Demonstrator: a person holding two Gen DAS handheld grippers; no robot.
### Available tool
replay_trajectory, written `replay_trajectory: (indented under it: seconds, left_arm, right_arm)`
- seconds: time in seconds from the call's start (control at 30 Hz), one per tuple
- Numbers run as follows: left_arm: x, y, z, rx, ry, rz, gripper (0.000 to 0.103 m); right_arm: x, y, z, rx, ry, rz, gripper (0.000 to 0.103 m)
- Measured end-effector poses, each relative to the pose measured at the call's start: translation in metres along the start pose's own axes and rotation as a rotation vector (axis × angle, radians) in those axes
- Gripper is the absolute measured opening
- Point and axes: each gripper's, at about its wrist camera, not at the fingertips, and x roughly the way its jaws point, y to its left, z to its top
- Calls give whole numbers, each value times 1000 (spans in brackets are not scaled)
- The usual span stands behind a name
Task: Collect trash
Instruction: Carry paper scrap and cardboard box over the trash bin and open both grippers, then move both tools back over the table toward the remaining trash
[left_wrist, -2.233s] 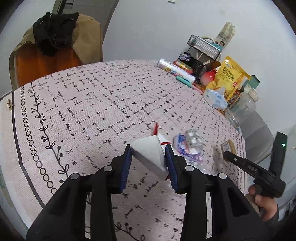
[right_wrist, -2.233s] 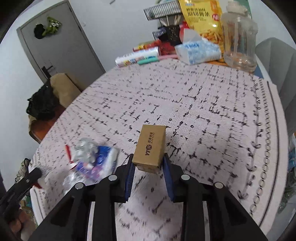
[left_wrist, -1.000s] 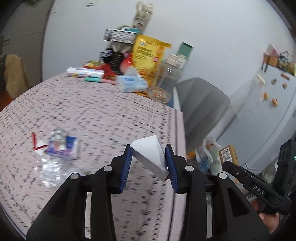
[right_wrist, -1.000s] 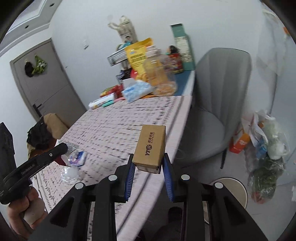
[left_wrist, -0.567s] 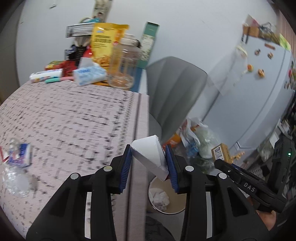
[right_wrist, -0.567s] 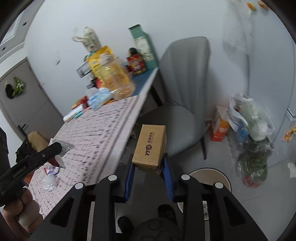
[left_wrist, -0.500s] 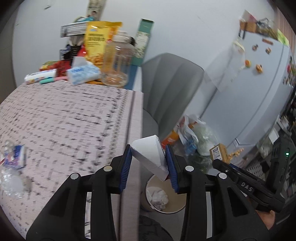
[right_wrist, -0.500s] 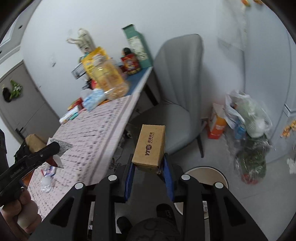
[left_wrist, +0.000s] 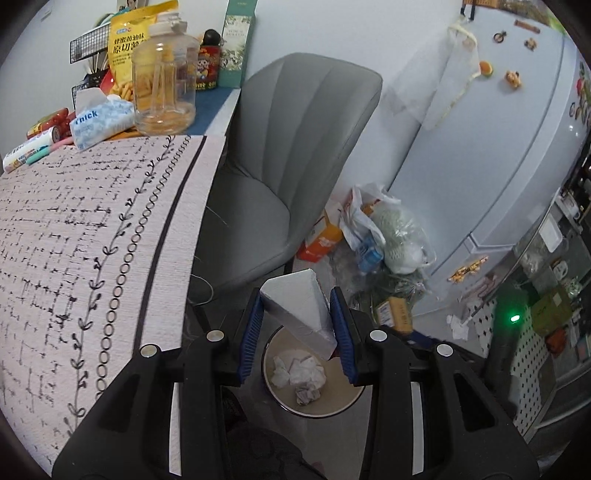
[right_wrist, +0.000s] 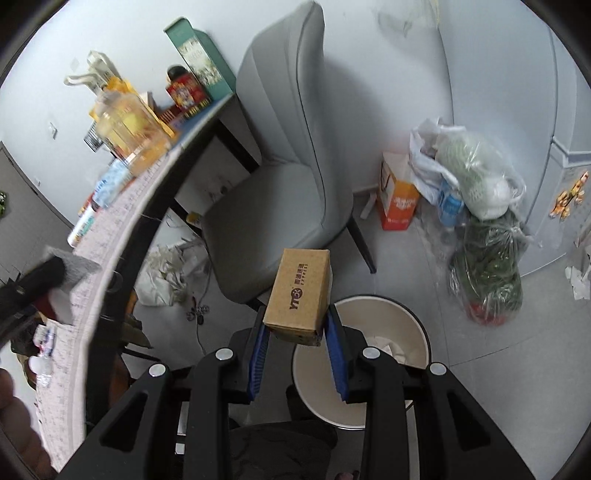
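Observation:
My left gripper (left_wrist: 297, 332) is shut on a white wedge-shaped carton (left_wrist: 299, 310) and holds it above a round beige trash bin (left_wrist: 332, 402) on the floor, which has crumpled white paper (left_wrist: 299, 373) inside. My right gripper (right_wrist: 297, 350) is shut on a small brown cardboard box (right_wrist: 301, 295) and holds it beside and above the same bin (right_wrist: 399, 317). The right gripper with its box also shows small in the left wrist view (left_wrist: 397, 314). The left gripper shows at the left edge of the right wrist view (right_wrist: 40, 277).
The patterned table (left_wrist: 74, 240) lies to the left, with a jar (left_wrist: 162, 92), tissue pack (left_wrist: 99, 118) and snack bags at its far end. A grey chair (left_wrist: 291, 147) stands behind the bin. Plastic bags (right_wrist: 476, 177) and an orange carton (right_wrist: 399, 199) sit by the fridge (left_wrist: 498, 147).
Both grippers have swung away from the table and tilted down towards the floor. The trash bin now sits right under both held items. Both grips are unchanged.

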Motion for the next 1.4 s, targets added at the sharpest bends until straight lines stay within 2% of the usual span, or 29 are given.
replay_trajectory:
  seconds: [0.03,0.07,0.2,0.47,0.7,0.8,0.87,0.97,1.17,1.4]
  left_arm:
    - [4,0,0,-5,8,1,37]
    - [7,-1,0,-9,15,2,37]
    - [17,-3,0,4,34,5,37]
    - [48,-22,-3,32,103,-46,37]
    - [80,-57,-13,71,166,-103,39]
    - [89,-68,-14,93,179,-109,48]
    - [92,-73,-13,96,177,-123,69]
    - [89,-74,-11,84,160,-147,88]
    - [68,-69,-6,98,116,-116,96]
    - [31,-41,4,64,46,-63,97]
  right_arm:
    - [11,-5,-2,6,16,-5,36]
    - [17,-9,-3,15,27,-2,49]
    - [22,-23,-9,45,8,1,66]
    - [-27,-49,-10,122,-66,5,78]
    - [-70,-62,-14,131,-118,-23,80]
    - [-79,-67,-16,128,-125,-46,82]
    - [-83,-71,-16,133,-131,-54,83]
    - [-86,-75,-17,144,-132,-55,83]
    - [-85,-63,-14,131,-133,-36,83]
    - [-91,-28,-6,82,-146,1,85]
